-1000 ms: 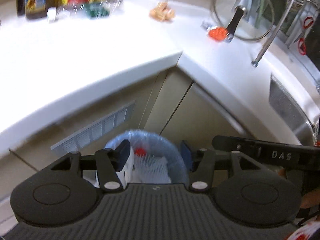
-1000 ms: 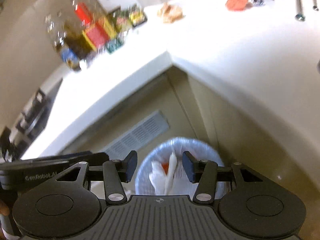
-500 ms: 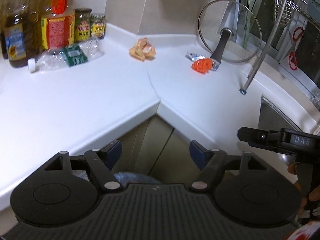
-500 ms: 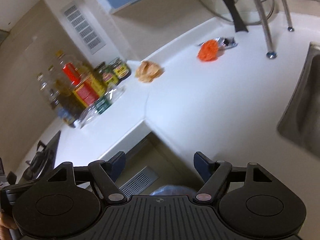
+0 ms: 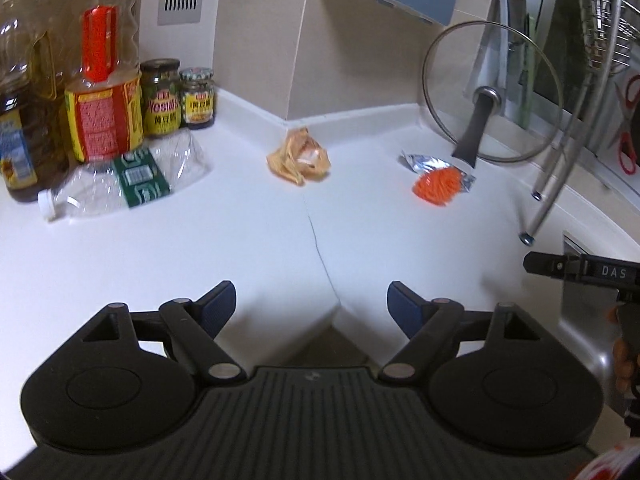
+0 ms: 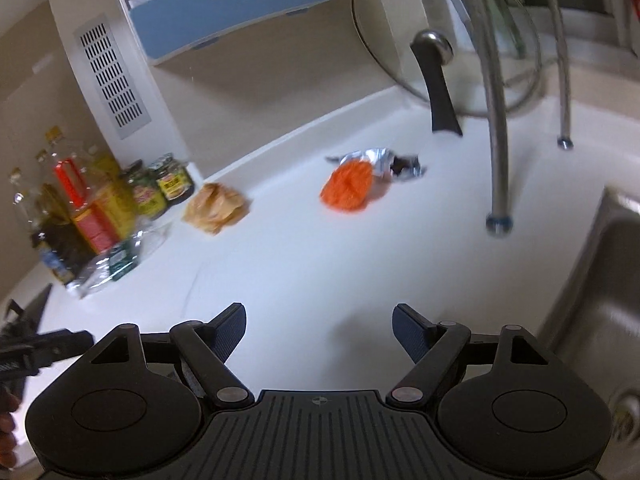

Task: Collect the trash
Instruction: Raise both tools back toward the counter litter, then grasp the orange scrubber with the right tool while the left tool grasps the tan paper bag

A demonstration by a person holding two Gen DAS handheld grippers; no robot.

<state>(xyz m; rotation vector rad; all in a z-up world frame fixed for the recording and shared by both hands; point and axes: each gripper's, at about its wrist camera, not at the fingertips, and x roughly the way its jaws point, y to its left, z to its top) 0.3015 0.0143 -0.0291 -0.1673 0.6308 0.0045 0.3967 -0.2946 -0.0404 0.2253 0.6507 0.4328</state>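
On the white counter lie a crumpled tan wrapper, an orange net ball on a silver foil wrapper, and a flattened clear plastic bottle with a green label. My left gripper hovers over the counter's inner corner, well short of the trash, its jaws opening with nothing between them. The right wrist view shows the same tan wrapper, orange net ball and foil wrapper. My right gripper is above the counter, jaws opening and empty.
Oil bottles and jars stand at the back left. A glass pan lid leans on the back wall beside metal rack legs. A steel sink lies to the right.
Both grippers rose from over the blue-lined bin by the cabinets to above the counter, and their jaws spread wider. The bin has dropped out of view.
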